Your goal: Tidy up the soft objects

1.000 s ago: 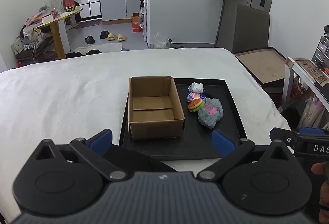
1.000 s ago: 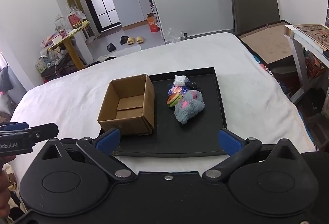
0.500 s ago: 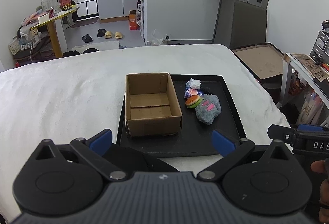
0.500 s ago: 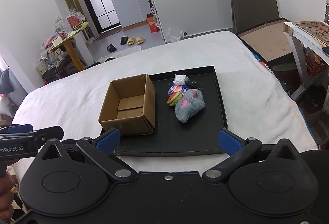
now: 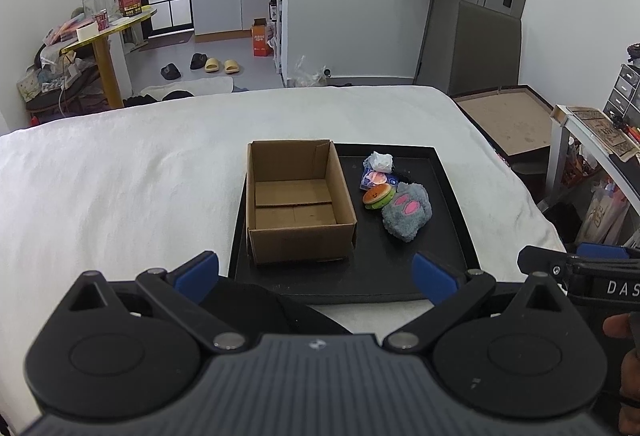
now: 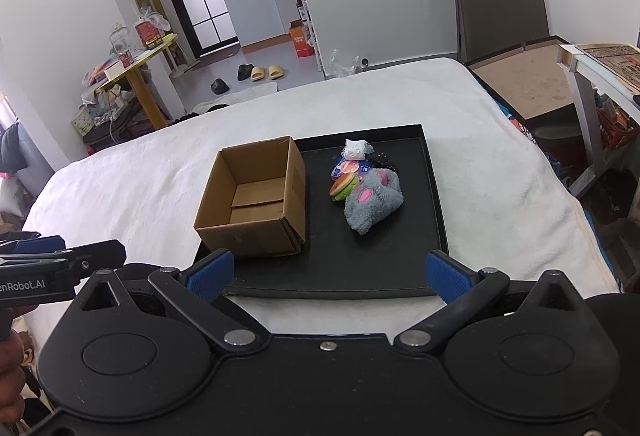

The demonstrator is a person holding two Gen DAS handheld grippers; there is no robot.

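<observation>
An open, empty cardboard box (image 5: 296, 201) (image 6: 256, 195) stands on the left part of a black tray (image 5: 452, 236) (image 6: 424, 236) on a white bed. Right of the box lie a grey plush paw (image 5: 406, 211) (image 6: 374, 201), a small burger toy (image 5: 377, 195) (image 6: 343, 186), a colourful packet (image 5: 374, 177) (image 6: 346, 167) and a white crumpled piece (image 5: 380, 160) (image 6: 356, 149). My left gripper (image 5: 316, 274) is open and empty, short of the tray's near edge. My right gripper (image 6: 326, 272) is open and empty, also near that edge.
The white bed (image 5: 120, 175) spreads wide to the left of the tray. A desk with drawers (image 5: 600, 131) and a flat board (image 5: 508, 115) stand off the bed's right side. A yellow side table (image 5: 108, 35) and slippers are on the floor beyond.
Both views have drawn back and risen slightly, so the tray and box look a little smaller and higher in frame. Both grippers stay open.
</observation>
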